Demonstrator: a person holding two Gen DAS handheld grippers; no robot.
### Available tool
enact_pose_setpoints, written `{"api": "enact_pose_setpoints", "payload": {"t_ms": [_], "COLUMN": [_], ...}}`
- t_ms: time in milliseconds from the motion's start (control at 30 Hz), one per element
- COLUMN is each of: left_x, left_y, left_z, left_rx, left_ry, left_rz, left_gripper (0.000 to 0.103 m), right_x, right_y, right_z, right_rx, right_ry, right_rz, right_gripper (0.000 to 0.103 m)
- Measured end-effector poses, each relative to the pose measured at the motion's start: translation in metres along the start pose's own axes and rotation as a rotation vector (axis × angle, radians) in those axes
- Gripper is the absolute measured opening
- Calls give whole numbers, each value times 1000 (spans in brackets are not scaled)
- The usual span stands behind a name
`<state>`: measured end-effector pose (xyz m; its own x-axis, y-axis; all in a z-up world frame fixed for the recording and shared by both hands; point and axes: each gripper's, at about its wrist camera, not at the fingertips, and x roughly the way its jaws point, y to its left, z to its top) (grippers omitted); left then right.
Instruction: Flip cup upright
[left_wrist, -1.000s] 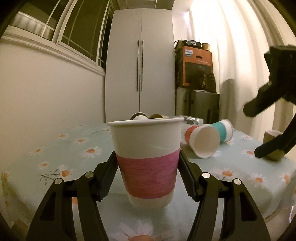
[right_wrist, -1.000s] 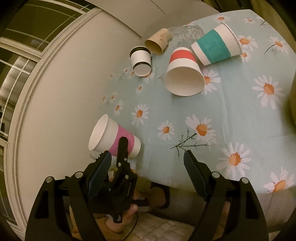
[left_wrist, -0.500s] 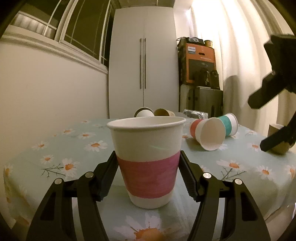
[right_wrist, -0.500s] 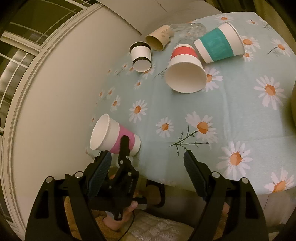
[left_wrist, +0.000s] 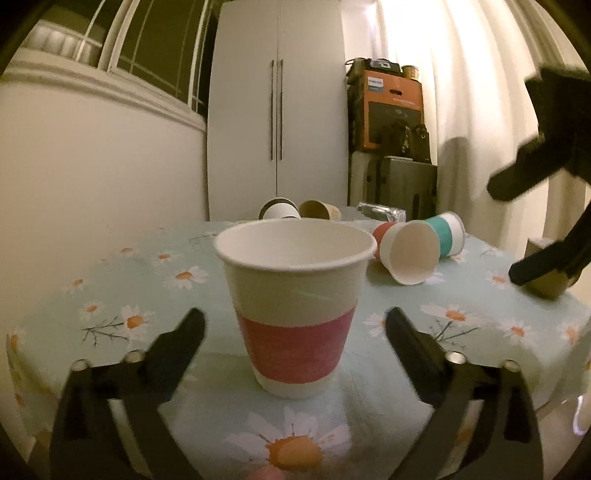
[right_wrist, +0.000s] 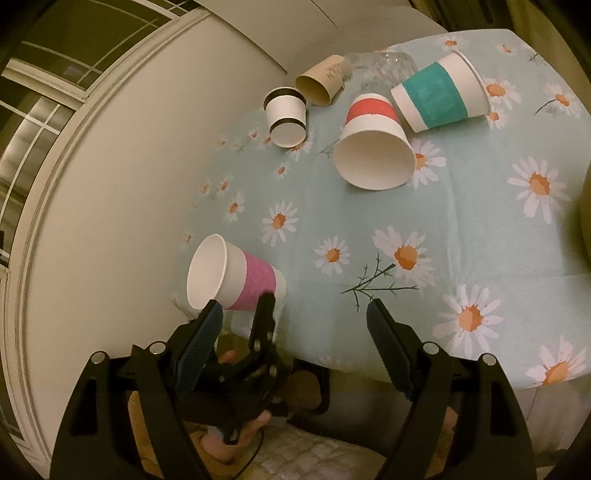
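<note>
daisy-printed table (left_wrist: 461, 332) fills the lower frame; the pink-banded cup (left_wrist: 295, 302) is seen upright at centre. the left hand-held gripper (left_wrist: 295, 328), clamped on it a moment ago, is now spread wide and clear. the right hand-held gripper (right_wrist: 295, 314) is held open, empty. the flip looks done.

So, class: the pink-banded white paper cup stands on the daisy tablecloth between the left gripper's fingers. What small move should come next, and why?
Probably draw the left gripper straight back. The pink-banded white paper cup stands upright and the open jaws show gaps on both sides, so it looks released; the red-banded paper cup lies on its side.
</note>
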<state>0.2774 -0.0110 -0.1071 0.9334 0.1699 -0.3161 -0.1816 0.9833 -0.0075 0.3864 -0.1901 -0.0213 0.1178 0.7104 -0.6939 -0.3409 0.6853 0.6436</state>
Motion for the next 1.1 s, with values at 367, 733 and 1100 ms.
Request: {"api": "enact_pose_setpoints", "payload": {"t_ms": [367,733,1100], "left_x": [-31,-79,-127], "left_y": [13,44,90], "left_z": [35,81,87], "left_rx": [-5,-13,-60], "left_ry": [28,86,117], "left_rz": [-56,-116,-163], "left_gripper": [96,96,96], "right_x": [-8,-8,-36], "right_y": [6,17,48], "right_z": [-2,-17,-92], "right_rx": [-25,-93,-196], "right_ry": [-47,-106,-290], "right_rz": [8,-24,-84], "right_gripper": [80,80,80]}}
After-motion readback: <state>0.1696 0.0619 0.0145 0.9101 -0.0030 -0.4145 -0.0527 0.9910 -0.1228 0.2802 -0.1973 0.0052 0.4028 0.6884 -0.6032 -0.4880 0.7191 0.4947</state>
